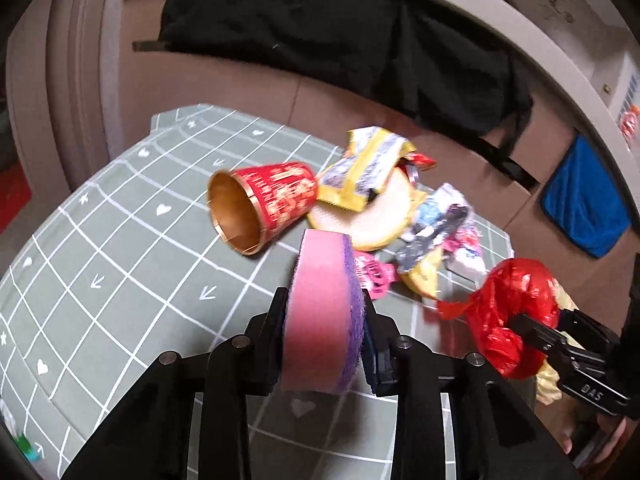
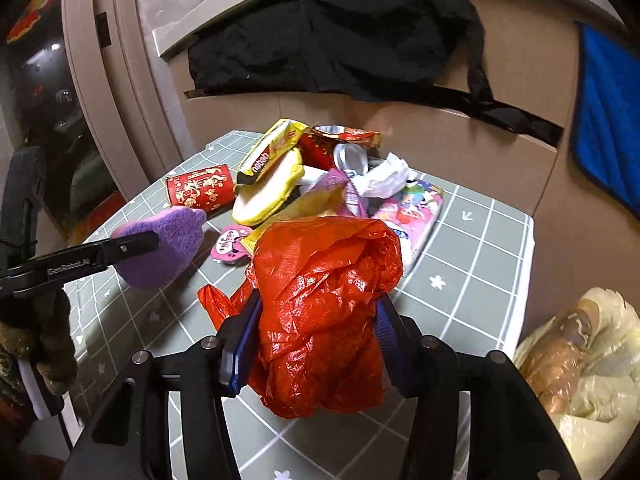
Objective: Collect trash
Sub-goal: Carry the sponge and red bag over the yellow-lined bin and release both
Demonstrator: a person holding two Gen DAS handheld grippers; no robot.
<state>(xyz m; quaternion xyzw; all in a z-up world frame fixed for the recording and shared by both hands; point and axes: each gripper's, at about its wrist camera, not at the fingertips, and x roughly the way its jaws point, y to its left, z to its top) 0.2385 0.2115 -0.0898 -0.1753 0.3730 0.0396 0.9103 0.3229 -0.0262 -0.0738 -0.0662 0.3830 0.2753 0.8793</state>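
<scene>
Trash pile [image 2: 320, 184]: one red cup [image 1: 264, 204], one can [image 2: 351, 157].

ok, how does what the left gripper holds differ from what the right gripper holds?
The left gripper is clamped on a sponge: a solid pink block with a purple scouring face, keeping its shape between the pads. The right gripper is clamped on a red plastic bag: thin, glossy, crumpled, bulging past the pads. The sponge is compact; the bag is bulkier and shapeless. Both are held above the grid-patterned table, near the trash pile.
</scene>
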